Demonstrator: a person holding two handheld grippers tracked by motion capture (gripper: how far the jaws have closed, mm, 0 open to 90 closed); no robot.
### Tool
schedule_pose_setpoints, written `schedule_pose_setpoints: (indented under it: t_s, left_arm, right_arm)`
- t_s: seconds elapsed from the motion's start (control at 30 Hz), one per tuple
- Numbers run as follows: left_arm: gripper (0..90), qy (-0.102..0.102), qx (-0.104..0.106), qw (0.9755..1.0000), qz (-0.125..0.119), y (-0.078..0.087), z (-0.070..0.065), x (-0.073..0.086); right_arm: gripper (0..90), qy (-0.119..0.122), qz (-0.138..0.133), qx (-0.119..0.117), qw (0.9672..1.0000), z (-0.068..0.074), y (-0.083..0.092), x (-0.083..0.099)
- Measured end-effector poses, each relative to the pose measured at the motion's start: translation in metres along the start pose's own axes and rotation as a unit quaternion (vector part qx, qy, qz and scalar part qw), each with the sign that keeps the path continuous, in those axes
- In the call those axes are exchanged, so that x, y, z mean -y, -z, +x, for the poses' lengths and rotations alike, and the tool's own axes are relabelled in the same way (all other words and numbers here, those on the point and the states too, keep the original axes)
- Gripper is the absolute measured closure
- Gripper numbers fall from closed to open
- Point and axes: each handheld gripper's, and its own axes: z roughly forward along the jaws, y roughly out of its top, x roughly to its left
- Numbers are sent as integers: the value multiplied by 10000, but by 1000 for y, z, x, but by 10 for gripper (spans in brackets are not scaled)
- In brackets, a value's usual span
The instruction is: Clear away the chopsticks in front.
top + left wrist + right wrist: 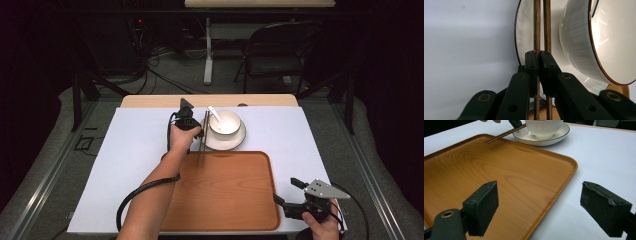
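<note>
Dark room, a chair and cables behind; white-covered worktop carries a wooden tray and, just beyond its far edge, a saucer with a white bowl and spoon. Left forearm reaches forward over the tray's left side, hand gripping the left gripper beside the saucer. Right hand low at the near right corner, right gripper aimed toward the tray. Chopsticks lie from the saucer's left side to the tray's far edge; their near ends are hidden behind the fingers. Left fingers clamped on the chopsticks, side by side. Right fingers stand wide, nothing between them.
</note>
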Motion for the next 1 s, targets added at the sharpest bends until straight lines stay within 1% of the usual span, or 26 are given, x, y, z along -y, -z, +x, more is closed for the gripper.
schedule_pose_setpoints:
  t_s: [0.13, 0.17, 0.2, 0.23, 0.27, 0.3, 0.43, 0.47, 0.5, 0.53, 0.57, 0.6, 0.67, 0.73, 0.77, 0.8, 0.87, 0.93, 0.97, 1.0]
  left_arm:
    - [850, 25, -24, 10000, -65, 2, 0, 0]
    - [850, 8, -34, 10000, -80, 6, 2, 0]
    - [850, 8, -34, 10000, -80, 6, 2, 0]
    - [851, 20, -27, 9999, -123, 13, 4, 1]
    - [851, 20, -27, 9999, -123, 13, 4, 1]
    - [851, -7, -26, 9999, -149, 17, 5, 3]
    - [851, 97, 25, 9996, -265, 35, 14, 12]
    - [850, 118, 69, 9994, -316, 42, 16, 15]
    - [851, 78, 82, 9993, -358, 54, 21, 24]
    - [851, 78, 82, 9993, -358, 54, 21, 24]
    - [851, 85, 157, 9990, -410, 67, 25, 34]
    - [851, 85, 157, 9990, -410, 67, 25, 34]
    - [851, 27, 119, 9988, -470, 78, 29, 46]
    - [851, -10, 205, 9985, -506, 88, 34, 58]
    - [851, -39, 245, 9985, -493, 94, 38, 66]
    - [851, -56, 262, 9986, -459, 98, 41, 70]
    - [851, -6, 321, 9983, -477, 104, 47, 83]
    - [851, -22, 314, 9982, -503, 110, 52, 95]
    - [851, 28, 392, 9980, -490, 114, 58, 106]
    - [851, 28, 392, 9980, -490, 114, 58, 106]
  right_arm:
    - [147, 0, -1, 2, 10000, 0, 0, 0]
    - [147, -3, 1, 0, 10000, 0, 0, 0]
    - [147, -3, 1, 0, 10000, 0, 0, 0]
    - [147, -8, -1, 1, 10000, 0, 0, 0]
    - [147, -8, -1, 1, 10000, 0, 0, 0]
    - [147, -15, 1, -2, 10000, 0, 0, 0]
    - [147, 11, -4, -4, 10000, 0, 0, 0]
    - [147, 14, -3, -5, 10000, 0, 0, 0]
    - [147, 18, -2, -8, 10000, 0, 0, 0]
    - [147, 18, -2, -8, 10000, 0, 0, 0]
    - [147, 21, -5, -1, 10000, 1, 0, 0]
    - [147, 21, -5, -1, 10000, 1, 0, 0]
    - [147, 24, -4, -4, 10000, 1, 0, 0]
    - [147, 22, 4, -5, 10000, 1, 0, 0]
    - [147, 14, -5, -7, 10000, 1, 0, 0]
    - [147, 14, -5, -7, 10000, 1, 0, 0]
    - [147, 8, -9, -9, 10000, 1, 0, 0]
    - [147, -4, -4, -8, 10000, 0, -1, -1]
    - [147, -6, -3, -8, 10000, 1, -1, -1]
    - [147, -6, -3, -8, 10000, 1, -1, -1]
